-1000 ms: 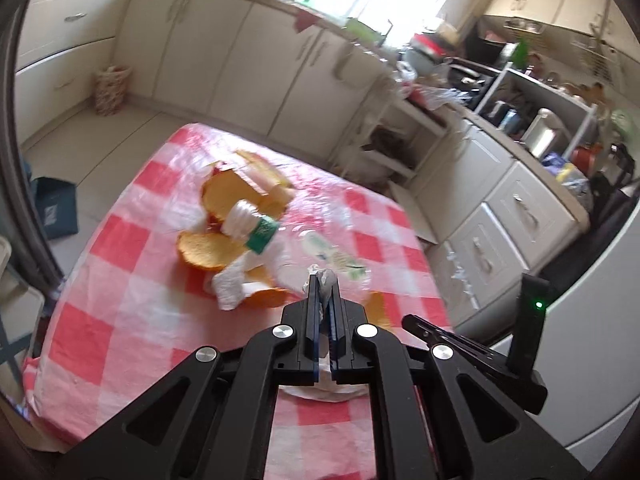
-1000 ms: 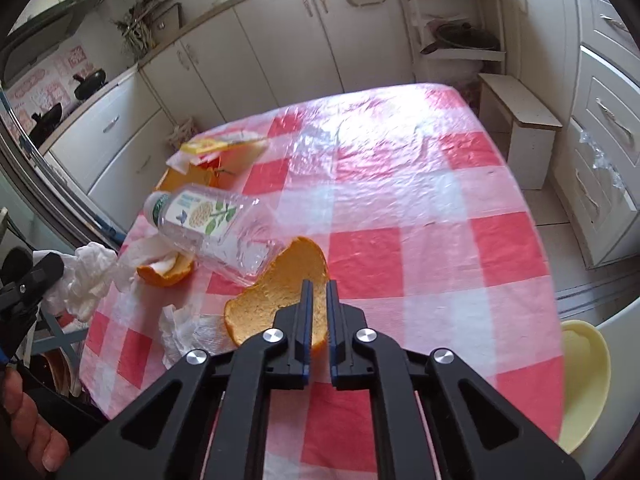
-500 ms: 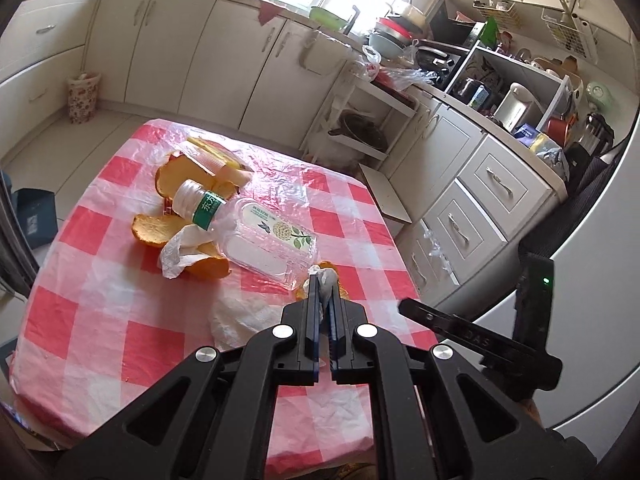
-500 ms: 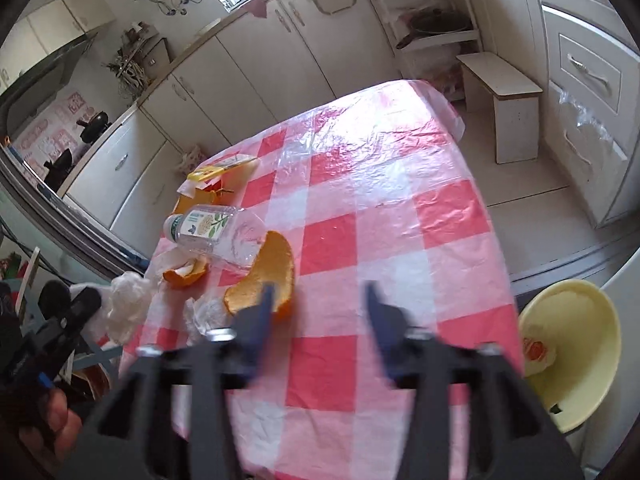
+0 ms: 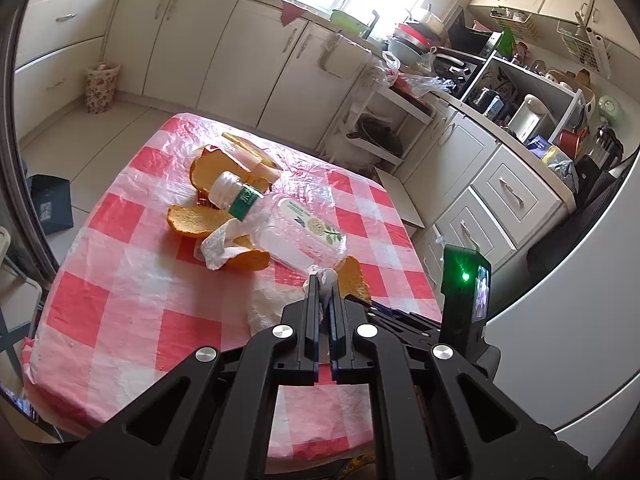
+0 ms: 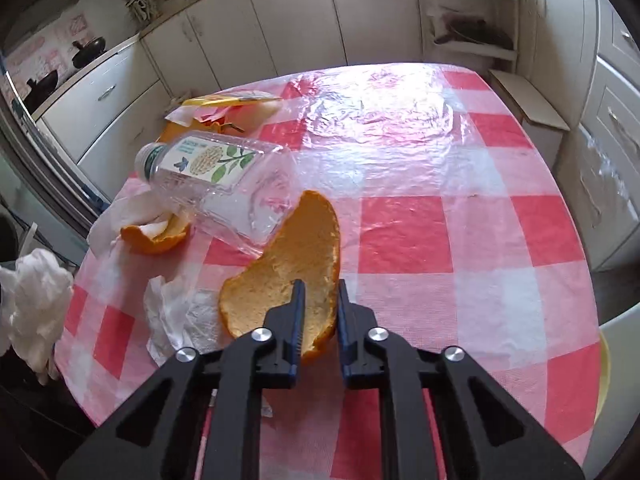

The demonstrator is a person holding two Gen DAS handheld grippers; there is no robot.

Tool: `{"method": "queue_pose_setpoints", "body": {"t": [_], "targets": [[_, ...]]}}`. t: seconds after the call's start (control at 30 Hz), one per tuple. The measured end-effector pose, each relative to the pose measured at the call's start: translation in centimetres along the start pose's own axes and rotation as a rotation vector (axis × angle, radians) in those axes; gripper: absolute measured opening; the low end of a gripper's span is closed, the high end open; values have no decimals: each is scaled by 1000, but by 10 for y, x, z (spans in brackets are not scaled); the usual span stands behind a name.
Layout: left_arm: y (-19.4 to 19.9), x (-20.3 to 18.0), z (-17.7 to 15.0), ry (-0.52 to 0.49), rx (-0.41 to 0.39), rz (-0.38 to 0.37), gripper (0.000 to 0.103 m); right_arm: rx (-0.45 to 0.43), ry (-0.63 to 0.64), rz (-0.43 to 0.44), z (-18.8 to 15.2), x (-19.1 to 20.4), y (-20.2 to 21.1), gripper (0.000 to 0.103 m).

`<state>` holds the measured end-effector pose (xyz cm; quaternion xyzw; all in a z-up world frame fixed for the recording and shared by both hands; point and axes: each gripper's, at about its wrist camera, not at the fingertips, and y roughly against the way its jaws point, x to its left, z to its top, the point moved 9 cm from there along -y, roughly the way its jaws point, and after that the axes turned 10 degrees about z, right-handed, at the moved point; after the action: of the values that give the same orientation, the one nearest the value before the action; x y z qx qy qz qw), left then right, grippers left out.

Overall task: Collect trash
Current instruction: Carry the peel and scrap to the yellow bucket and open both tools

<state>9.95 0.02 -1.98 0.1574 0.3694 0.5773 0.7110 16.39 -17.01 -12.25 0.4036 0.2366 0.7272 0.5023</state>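
My left gripper (image 5: pixel 325 280) is shut on a crumpled white tissue (image 5: pixel 327 277), held above the table; the tissue also shows at the left edge of the right wrist view (image 6: pixel 34 292). My right gripper (image 6: pixel 320 286) stands partly open around the near end of a big orange peel (image 6: pixel 288 276), one finger over it and one beside its edge. An empty clear plastic bottle (image 6: pixel 212 176) lies on its side behind the peel. More peels (image 5: pixel 192 222) and tissues (image 6: pixel 176 312) lie around it.
The table has a red-and-white checked cloth (image 6: pixel 460 240) under clear plastic. A yellow basin (image 6: pixel 602 364) sits below the table's right edge. Kitchen cabinets (image 5: pixel 192 40) run behind, and a small wooden step (image 6: pixel 528 100) stands by the far corner.
My right gripper opened wide, then narrowed and dropped forward onto the big orange peel. My left gripper, still shut on the tissue, pulled back and rose from the table.
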Motion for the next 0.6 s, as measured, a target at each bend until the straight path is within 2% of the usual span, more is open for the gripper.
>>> {"method": "queue_pose_setpoints", "body": {"t": [0.27, 0.43, 0.6], "targets": [[-4, -40, -13, -59, 20, -54, 4, -121, -13, -27, 4, -30, 69, 8], [-5, -83, -29, -124, 44, -103, 4, -207, -46, -135, -5, -83, 131, 8], [-5, -148, -52, -224, 65, -164, 4, -214, -131, -273, -37, -149, 169, 8]]}}
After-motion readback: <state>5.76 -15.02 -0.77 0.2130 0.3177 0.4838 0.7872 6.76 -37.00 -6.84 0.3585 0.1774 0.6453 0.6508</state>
